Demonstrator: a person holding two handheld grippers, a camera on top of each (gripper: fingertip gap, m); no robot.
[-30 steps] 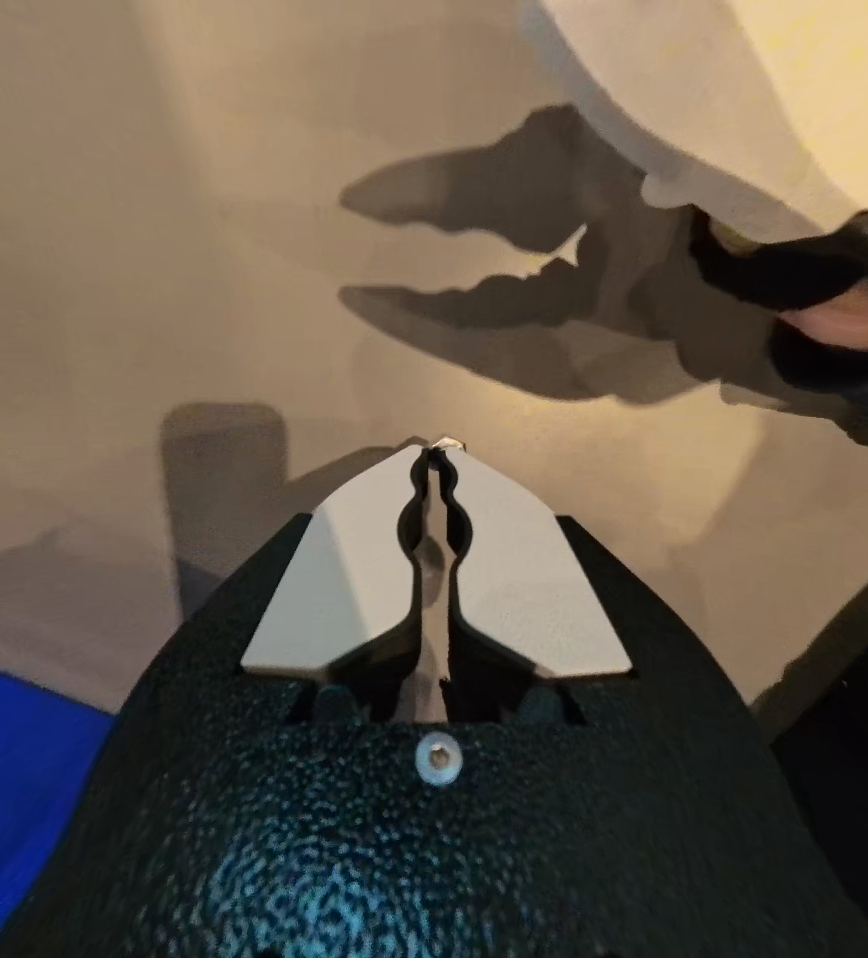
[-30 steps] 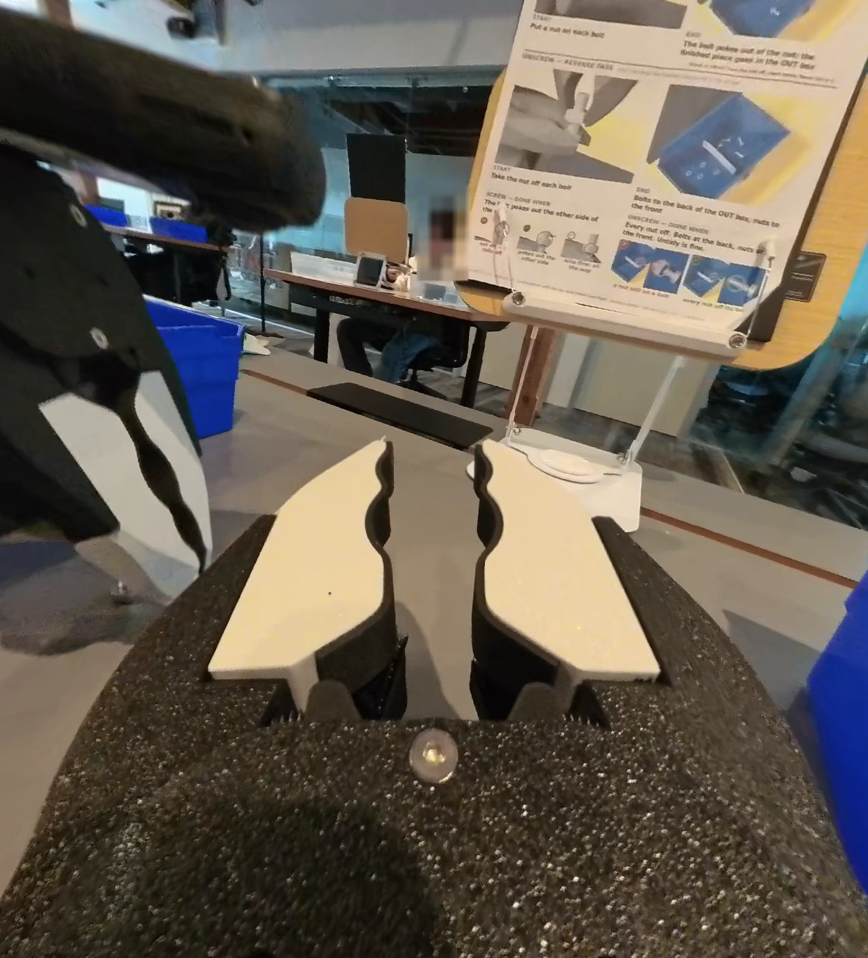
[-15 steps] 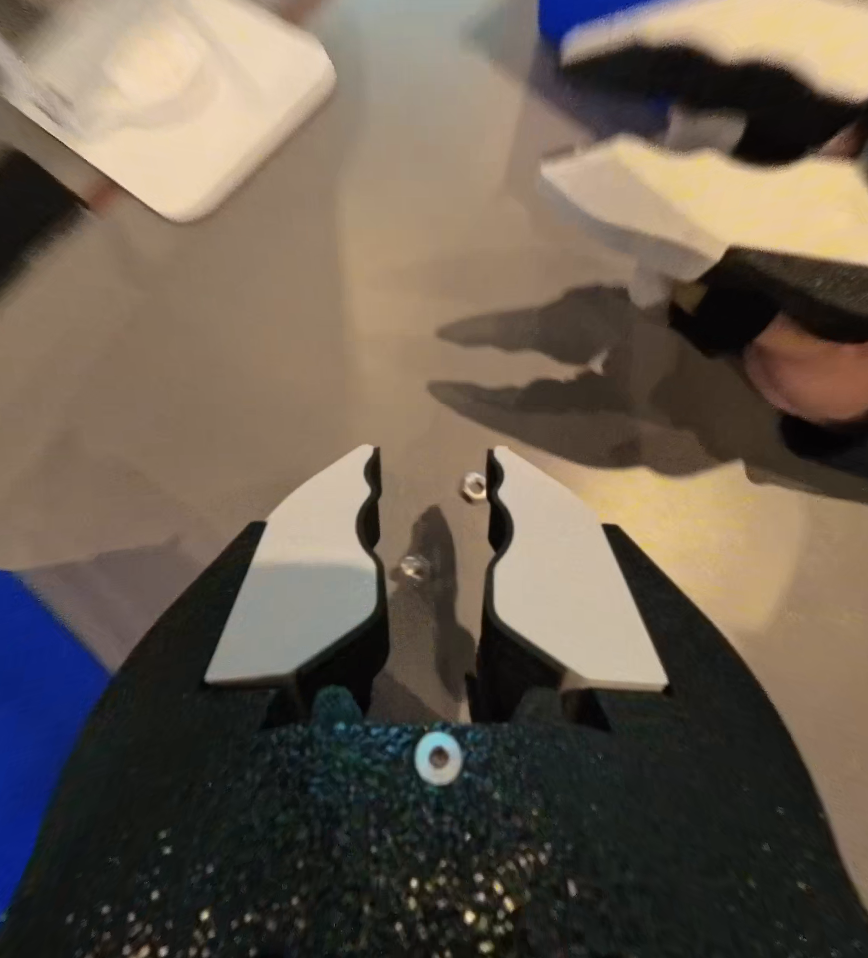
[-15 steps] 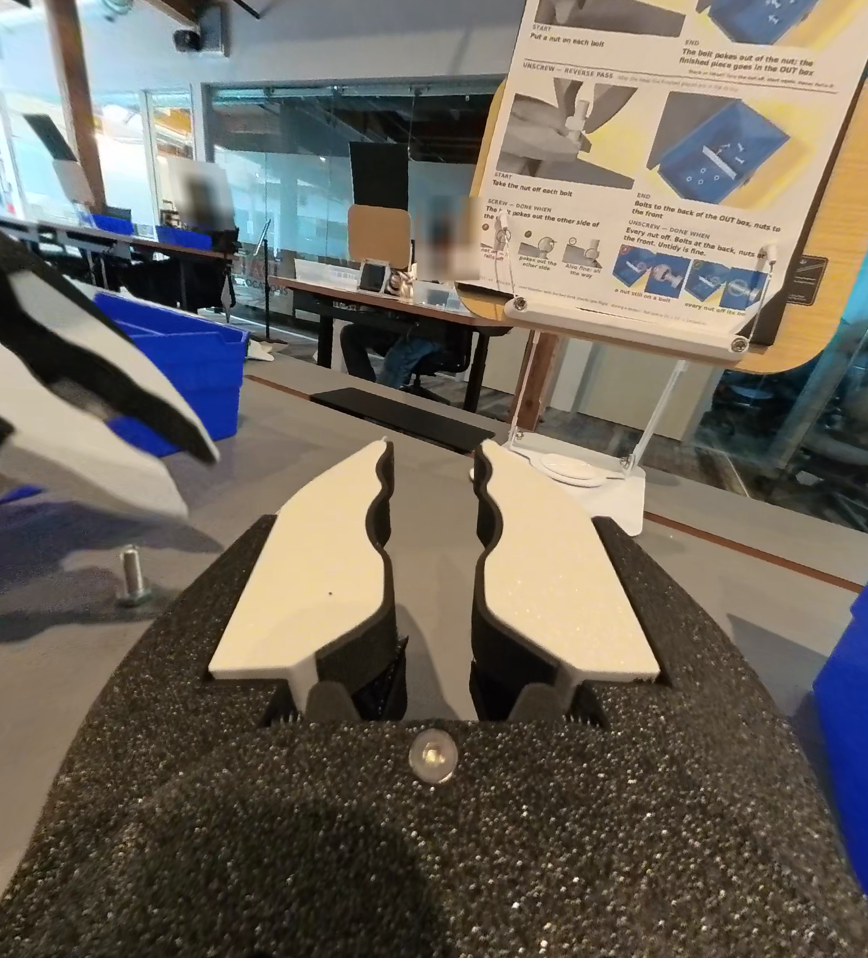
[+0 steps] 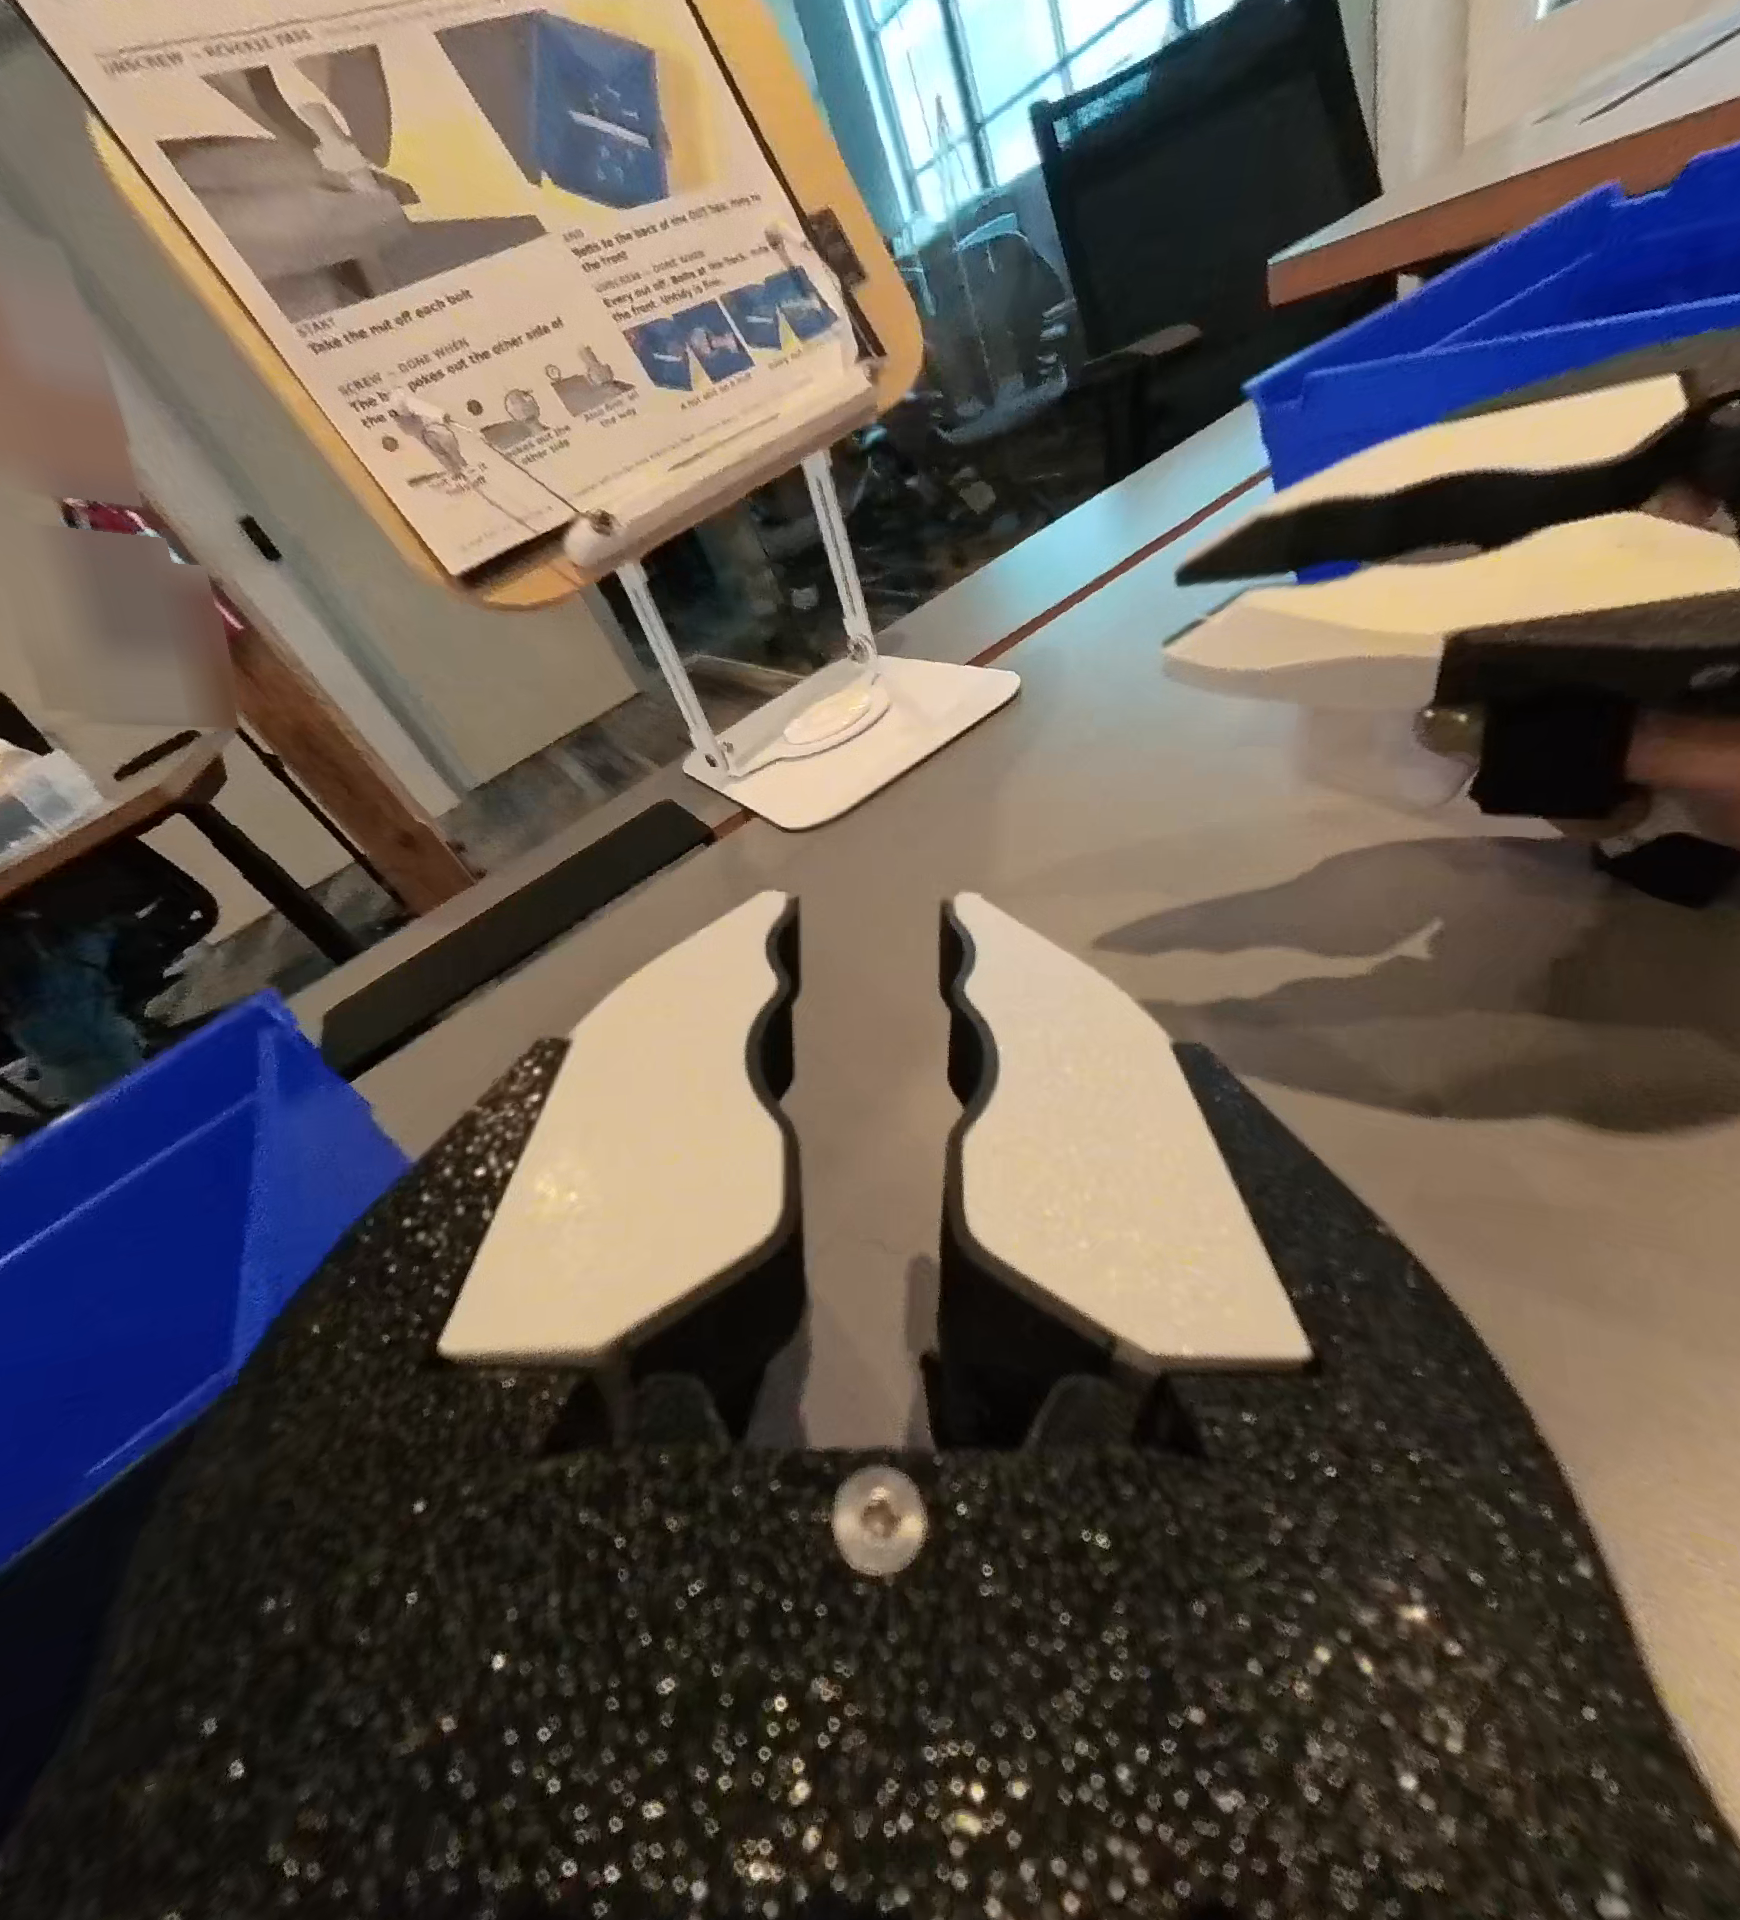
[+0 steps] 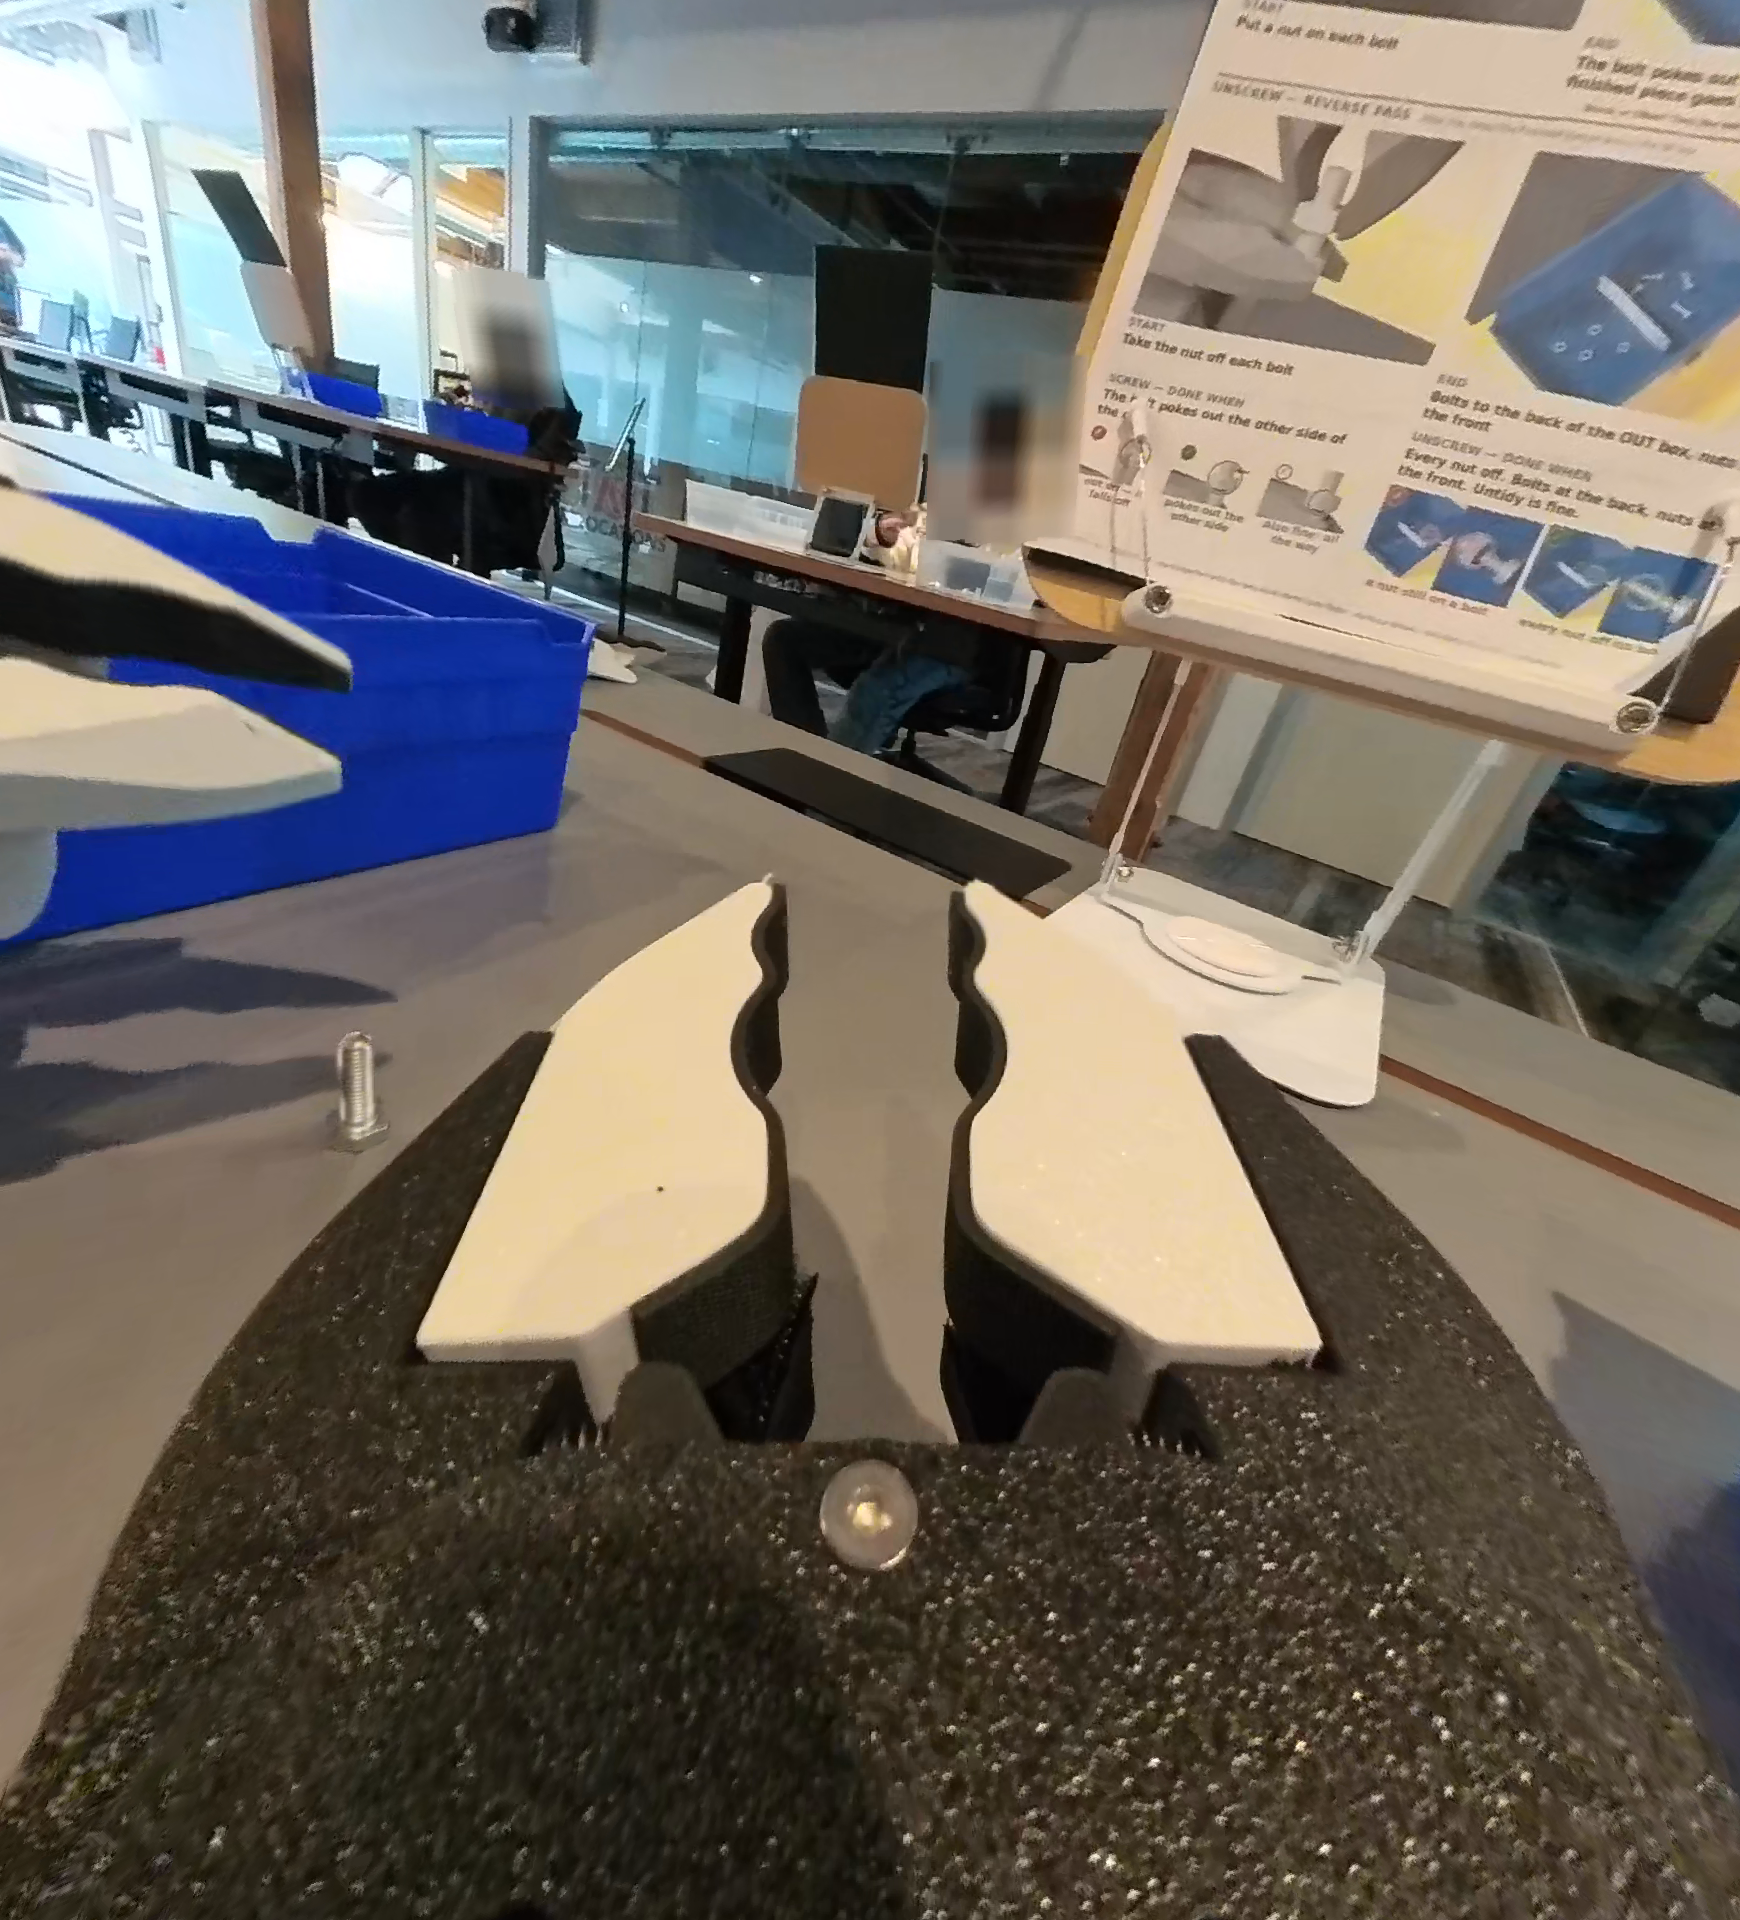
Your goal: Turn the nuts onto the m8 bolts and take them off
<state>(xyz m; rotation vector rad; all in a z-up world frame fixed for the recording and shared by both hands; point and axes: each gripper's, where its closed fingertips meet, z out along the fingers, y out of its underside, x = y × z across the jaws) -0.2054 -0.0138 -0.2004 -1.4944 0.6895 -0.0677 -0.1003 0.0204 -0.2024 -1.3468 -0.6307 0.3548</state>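
- The left tongs point(image 5: 868, 914) stand apart with only bare grey bench point(image 5: 1105, 790) showing between the two white fingers; nothing is gripped.
- The right tongs point(image 6: 864, 904) are likewise parted and bare, held level above the bench.
- A silver bolt point(image 6: 357, 1093) stands upright on its head on the bench, just left of the right tongs' black body, under the other tongs' fingertips and clear of both.
- No nut shows on that bolt's thread.
- A blue bin point(image 6: 409, 707) sits on the bench behind the bolt; another blue bin point(image 5: 1531, 301) lies on the right side.
- A tilted instruction board point(image 5: 492, 312) on a white stand point(image 5: 866, 727) sits at the bench's far edge.
- A black strip point(image 6: 887, 821) lies flat on the bench near the stand.
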